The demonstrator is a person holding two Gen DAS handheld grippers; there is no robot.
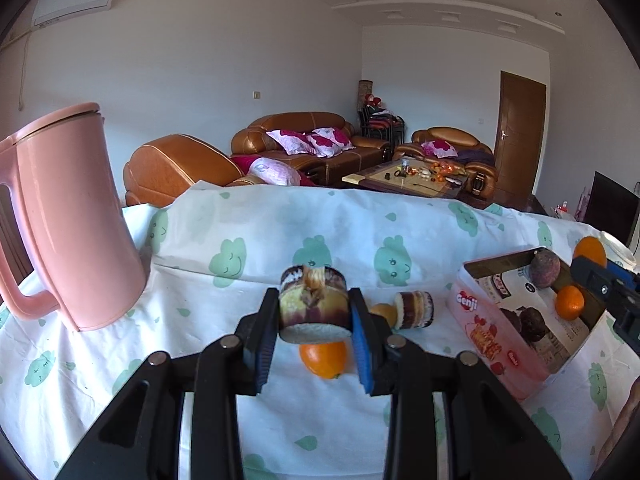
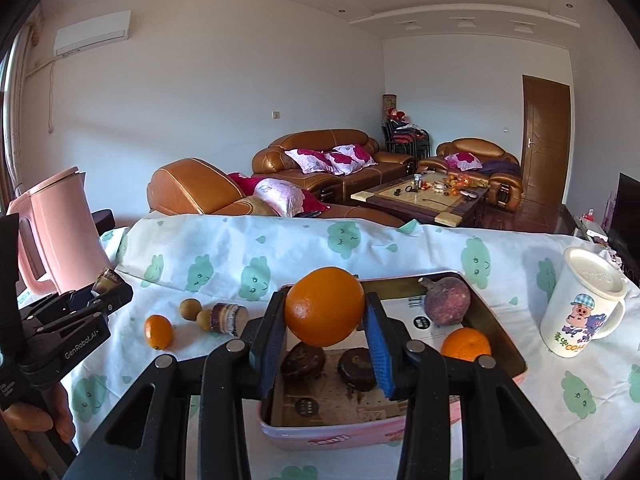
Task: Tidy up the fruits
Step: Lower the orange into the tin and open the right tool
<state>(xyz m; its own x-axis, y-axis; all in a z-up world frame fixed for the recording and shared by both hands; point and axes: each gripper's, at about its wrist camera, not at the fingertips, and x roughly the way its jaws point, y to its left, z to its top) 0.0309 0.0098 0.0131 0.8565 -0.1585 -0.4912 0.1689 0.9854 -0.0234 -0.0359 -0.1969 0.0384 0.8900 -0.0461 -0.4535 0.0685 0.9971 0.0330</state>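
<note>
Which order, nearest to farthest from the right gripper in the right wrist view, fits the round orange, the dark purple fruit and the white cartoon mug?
1. Round orange: clamped in the right gripper.
2. Dark purple fruit: in the pink tin's far right corner.
3. White cartoon mug: on the cloth, right of the tin.

Your lifted orange (image 2: 324,306) hangs over the pink tin (image 2: 496,322), which holds another orange (image 2: 466,344) and a purple fruit (image 2: 447,300). A small orange (image 2: 158,332) lies on the cloth.
</note>
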